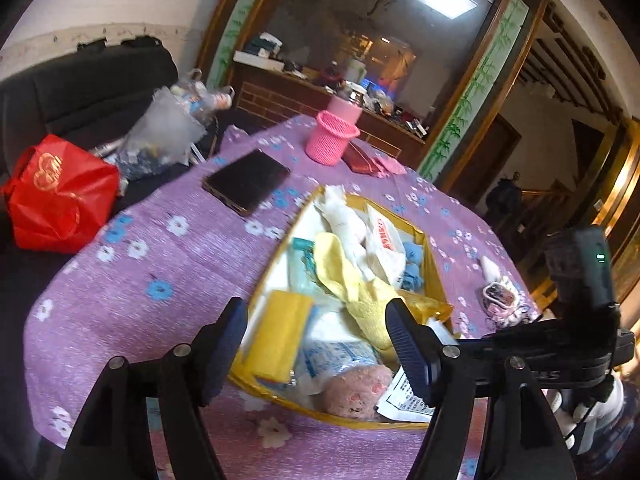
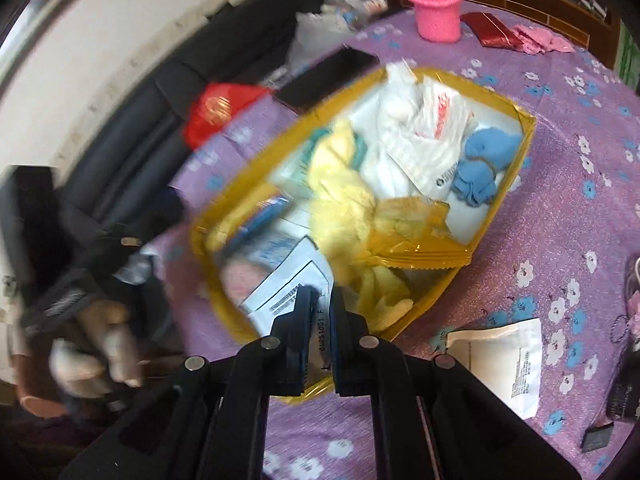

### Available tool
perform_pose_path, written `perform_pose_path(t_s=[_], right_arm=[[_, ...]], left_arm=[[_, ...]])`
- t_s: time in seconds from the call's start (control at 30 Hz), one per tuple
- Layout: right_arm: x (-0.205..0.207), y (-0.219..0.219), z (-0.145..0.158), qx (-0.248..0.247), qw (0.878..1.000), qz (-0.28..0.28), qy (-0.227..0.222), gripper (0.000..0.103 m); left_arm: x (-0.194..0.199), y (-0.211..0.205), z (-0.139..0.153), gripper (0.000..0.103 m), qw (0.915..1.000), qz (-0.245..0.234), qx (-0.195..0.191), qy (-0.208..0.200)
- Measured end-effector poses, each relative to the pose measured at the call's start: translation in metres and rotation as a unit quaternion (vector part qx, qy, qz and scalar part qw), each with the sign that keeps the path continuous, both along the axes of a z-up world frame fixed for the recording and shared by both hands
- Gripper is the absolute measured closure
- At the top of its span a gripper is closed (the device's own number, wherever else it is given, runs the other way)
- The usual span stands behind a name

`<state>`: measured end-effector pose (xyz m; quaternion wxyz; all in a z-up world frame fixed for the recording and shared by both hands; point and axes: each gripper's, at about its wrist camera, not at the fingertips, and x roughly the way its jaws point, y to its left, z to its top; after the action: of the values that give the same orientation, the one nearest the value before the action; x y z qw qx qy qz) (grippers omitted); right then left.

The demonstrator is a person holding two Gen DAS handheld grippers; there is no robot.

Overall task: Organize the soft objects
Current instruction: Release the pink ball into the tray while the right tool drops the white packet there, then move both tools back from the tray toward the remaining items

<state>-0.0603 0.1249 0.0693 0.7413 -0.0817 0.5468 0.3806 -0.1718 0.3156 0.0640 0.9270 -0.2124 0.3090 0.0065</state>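
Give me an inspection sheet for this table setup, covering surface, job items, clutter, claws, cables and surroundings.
Surface: purple floral tablecloth covering the table.
Job's things: yellow bin holding a yellow towel, blue cloth, white plastic bag and a pink soft item; a white pouch lies outside on the cloth.
Clutter: black phone, pink knitted cup, red pouch, and a red bag off the table.
Claws: left claw open over the near end of the bin; right claw shut on a printed white packet.
Cables: nothing seen.
Surroundings: dark sofa, wood-framed mirror, cluttered wooden counter.
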Motion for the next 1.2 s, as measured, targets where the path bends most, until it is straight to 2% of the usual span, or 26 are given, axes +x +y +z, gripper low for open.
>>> perform_pose_path(t_s=[0.1, 0.2, 0.27, 0.33, 0.4, 0.47, 0.57, 0.73, 1.2], right_arm=[[0.008, 0.006, -0.01, -0.032, 0.999, -0.016, -0.009, 0.095], [0.005, 0.016, -0.018, -0.094, 0.993, -0.018, -0.065, 0.091], [0.001, 0.022, -0.02, -0.107, 0.99, -0.012, -0.091, 0.088], [-0.003, 0.022, -0.016, -0.099, 0.99, -0.004, -0.1, 0.081], [-0.009, 0.017, -0.006, -0.078, 0.991, 0.001, -0.11, 0.063], [-0.018, 0.011, 0.006, -0.065, 0.989, -0.002, -0.135, 0.052], [-0.03, 0.004, 0.023, -0.046, 0.983, -0.004, -0.176, 0.042], [-0.047, -0.012, 0.039, -0.031, 0.974, -0.014, -0.222, 0.037], [-0.046, -0.071, 0.041, -0.012, 0.974, -0.072, -0.214, 0.037]], left_arm=[[-0.001, -0.005, 0.001, 0.023, 0.9988, 0.026, 0.041, 0.007], [-0.001, -0.01, 0.001, 0.022, 0.9951, 0.046, 0.087, 0.01], [-0.002, -0.013, 0.001, 0.02, 0.9925, 0.056, 0.108, 0.012], [-0.004, -0.013, 0.002, 0.015, 0.9913, 0.061, 0.116, 0.012], [-0.005, -0.014, 0.002, 0.013, 0.989, 0.068, 0.131, 0.013], [-0.005, -0.017, 0.003, 0.013, 0.9873, 0.069, 0.143, 0.012], [-0.004, -0.021, 0.003, 0.013, 0.9863, 0.066, 0.15, 0.015], [-0.002, -0.03, 0.004, 0.013, 0.9843, 0.063, 0.163, 0.023], [-0.001, -0.067, 0.014, 0.013, 0.9766, 0.043, 0.208, 0.033]])
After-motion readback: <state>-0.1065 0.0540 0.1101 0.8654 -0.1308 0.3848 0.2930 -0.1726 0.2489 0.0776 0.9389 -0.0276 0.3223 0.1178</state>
